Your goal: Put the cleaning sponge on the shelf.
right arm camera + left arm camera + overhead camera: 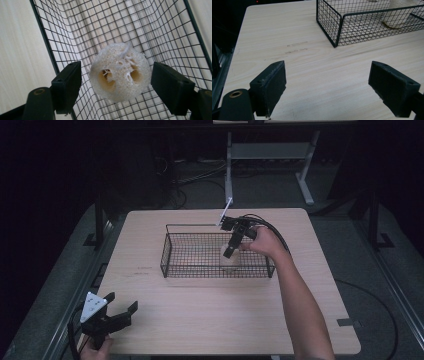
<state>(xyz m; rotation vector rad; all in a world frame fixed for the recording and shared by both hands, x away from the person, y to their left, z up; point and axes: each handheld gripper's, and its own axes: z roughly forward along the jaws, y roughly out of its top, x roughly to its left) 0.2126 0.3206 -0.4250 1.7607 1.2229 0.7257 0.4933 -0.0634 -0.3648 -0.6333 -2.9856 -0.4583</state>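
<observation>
A black wire basket stands on the middle of the wooden table. Inside it, toward its right end, an off-white loofah piece stands on end. My right gripper reaches down into the basket from the far right. In the right gripper view its open jaws flank the loofah, with a small gap on each side of my right gripper. My left gripper rests open at the table's near left corner, holding nothing. In the left gripper view, my left gripper faces the basket and the loofah.
A white stick pokes up by the basket's far rim. Bare tabletop lies between the basket and the near edge. Beyond the table are a dark floor, cables and a grey desk frame.
</observation>
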